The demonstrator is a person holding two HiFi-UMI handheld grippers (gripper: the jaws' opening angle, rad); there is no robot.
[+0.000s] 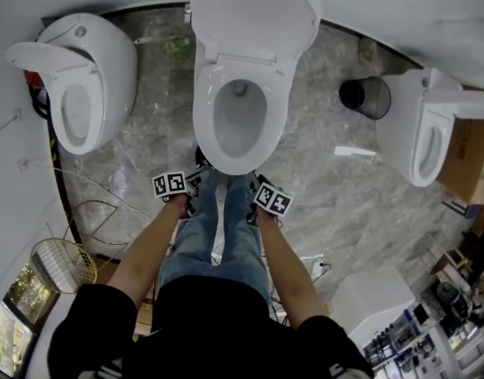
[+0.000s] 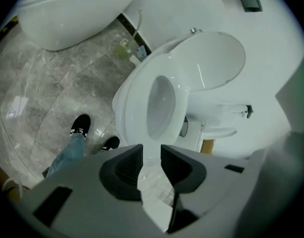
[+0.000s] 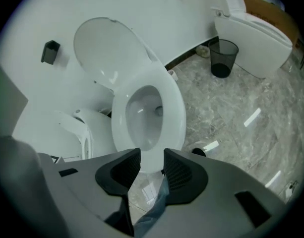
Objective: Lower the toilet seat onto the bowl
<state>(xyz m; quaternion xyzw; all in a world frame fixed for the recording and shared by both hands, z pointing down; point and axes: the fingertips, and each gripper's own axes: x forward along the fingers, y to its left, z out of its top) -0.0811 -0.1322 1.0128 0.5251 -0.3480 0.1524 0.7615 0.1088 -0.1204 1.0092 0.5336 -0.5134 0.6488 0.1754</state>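
Observation:
A white toilet stands in the middle of the head view, its lid (image 1: 253,10) tipped up against the wall. The seat ring (image 1: 202,93) lies flat on the bowl. My left gripper (image 1: 182,192) and right gripper (image 1: 264,200) hang low by my knees, just short of the bowl's front edge and touching nothing. In the left gripper view the jaws (image 2: 152,157) stand a narrow gap apart with only floor between them; the seat (image 2: 142,83) and lid (image 2: 211,58) lie beyond. In the right gripper view the jaws (image 3: 152,162) are likewise apart and empty below the seat (image 3: 174,108) and lid (image 3: 104,46).
Another toilet (image 1: 84,85) stands at the left and a third (image 1: 427,133) at the right. A black waste bin (image 1: 365,97) sits between the middle and right ones. A wire basket (image 1: 64,263) and cables lie lower left. My jeans legs (image 1: 222,227) stand before the bowl.

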